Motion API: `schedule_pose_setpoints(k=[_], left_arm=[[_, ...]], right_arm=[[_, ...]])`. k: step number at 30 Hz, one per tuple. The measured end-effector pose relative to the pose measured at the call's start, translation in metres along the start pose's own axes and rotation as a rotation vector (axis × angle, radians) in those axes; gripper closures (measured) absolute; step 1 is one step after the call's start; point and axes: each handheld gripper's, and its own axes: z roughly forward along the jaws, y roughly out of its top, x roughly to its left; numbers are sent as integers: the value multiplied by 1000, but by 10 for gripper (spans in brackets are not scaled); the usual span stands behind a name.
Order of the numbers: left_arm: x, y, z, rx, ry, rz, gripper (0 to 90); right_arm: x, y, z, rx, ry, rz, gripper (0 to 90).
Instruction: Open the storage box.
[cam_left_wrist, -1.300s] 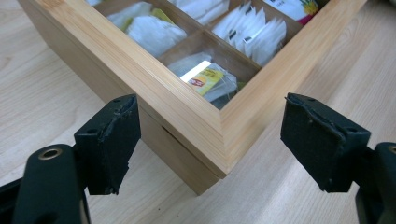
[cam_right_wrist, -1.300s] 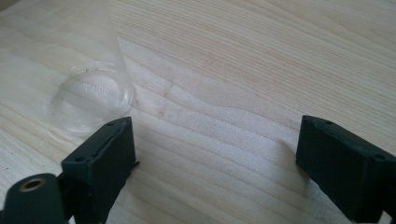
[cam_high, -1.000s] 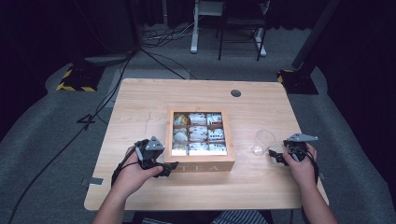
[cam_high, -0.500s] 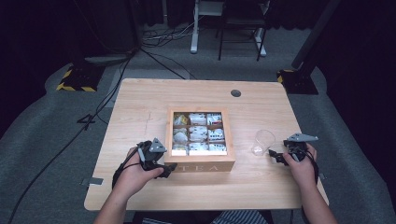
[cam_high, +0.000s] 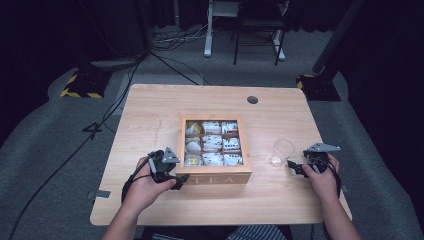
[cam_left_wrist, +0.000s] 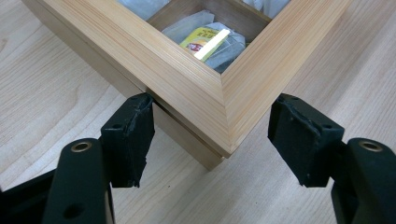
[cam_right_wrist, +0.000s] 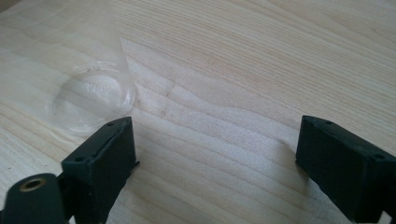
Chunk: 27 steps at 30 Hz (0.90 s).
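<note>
Here the left gripper (cam_left_wrist: 212, 135) straddles the wooden tea box's (cam_left_wrist: 201, 93) near corner at centre frame, jaws just closing, not yet clamped; the right gripper (cam_right_wrist: 215, 158) gapes beside the glass (cam_right_wrist: 91, 100).

A square wooden tea box (cam_high: 214, 172) sits flat near the middle of the worktop, with "TEA" lettered on its front wall. Its lid frame is closed, and through it show nine compartments of wrapped tea bags (cam_high: 212, 142). One near corner (cam_left_wrist: 219, 116) shows a yellow-labelled bag (cam_left_wrist: 208, 39) behind it.
</note>
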Motion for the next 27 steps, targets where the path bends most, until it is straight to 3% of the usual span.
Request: schedule_pose_setpoints(k=[14, 20, 23, 27], left_arm=[[0, 2, -3, -7, -7, -19, 344], [-1, 2, -6, -18, 2, -17, 395], [1, 2, -9, -46, -2, -24, 459], [1, 4, -14, -78, 5, -34, 470]], right_arm=[[5, -1, -2, -8, -15, 17, 156], [5, -1, -2, -7, -13, 16, 156], [5, -1, -2, -7, -12, 16, 156], [5, -1, -2, -8, -12, 17, 156]])
